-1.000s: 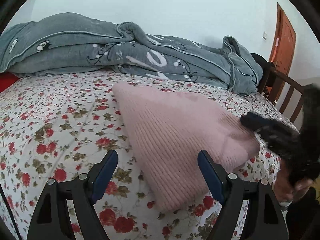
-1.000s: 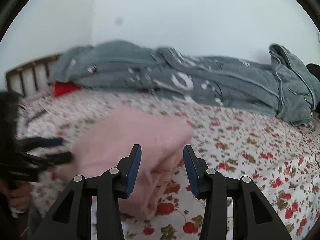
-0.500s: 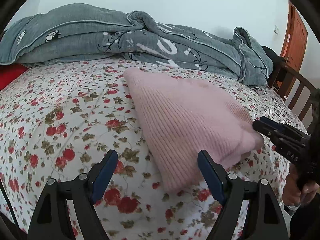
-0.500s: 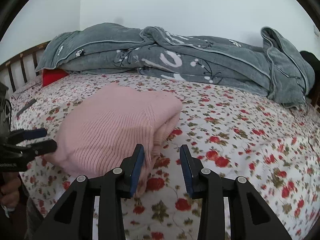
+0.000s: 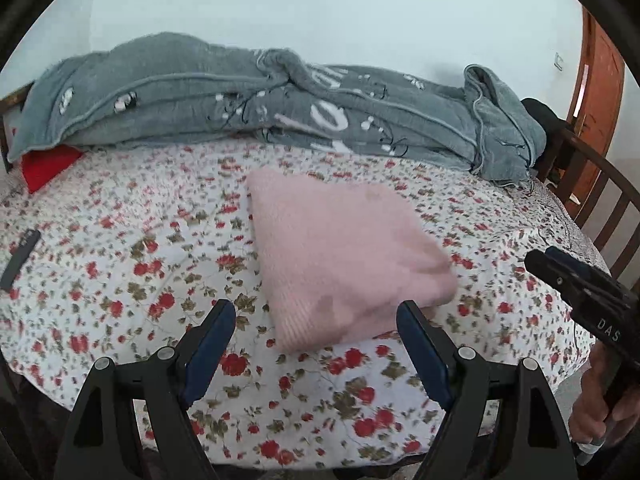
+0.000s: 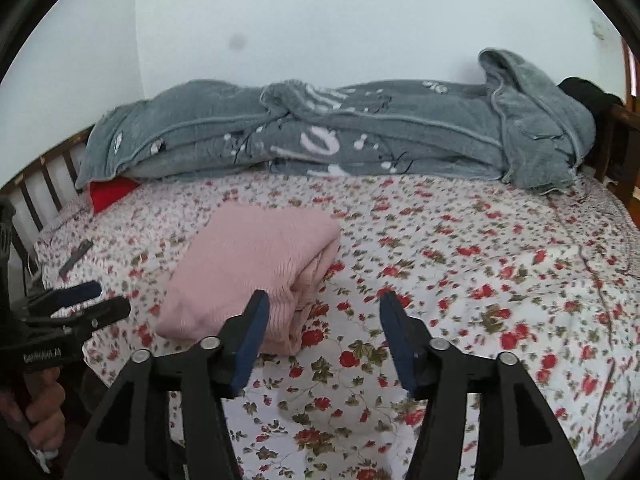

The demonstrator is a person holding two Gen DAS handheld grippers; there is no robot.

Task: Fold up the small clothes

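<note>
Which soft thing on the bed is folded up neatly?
The pink sweater, a tidy square near the grippers. The grey blanket lies rumpled by the wall.

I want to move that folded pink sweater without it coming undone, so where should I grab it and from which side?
Grip the sweater at its thick folded corner nearest the right gripper, coming in low from the bed's near edge. The layers stack and show there, so one pinch probably catches them all; the flat top offers nothing to pinch.

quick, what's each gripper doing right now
Left gripper: open, holding nothing, short of the pink sweater.
Right gripper: open, holding nothing.
</note>
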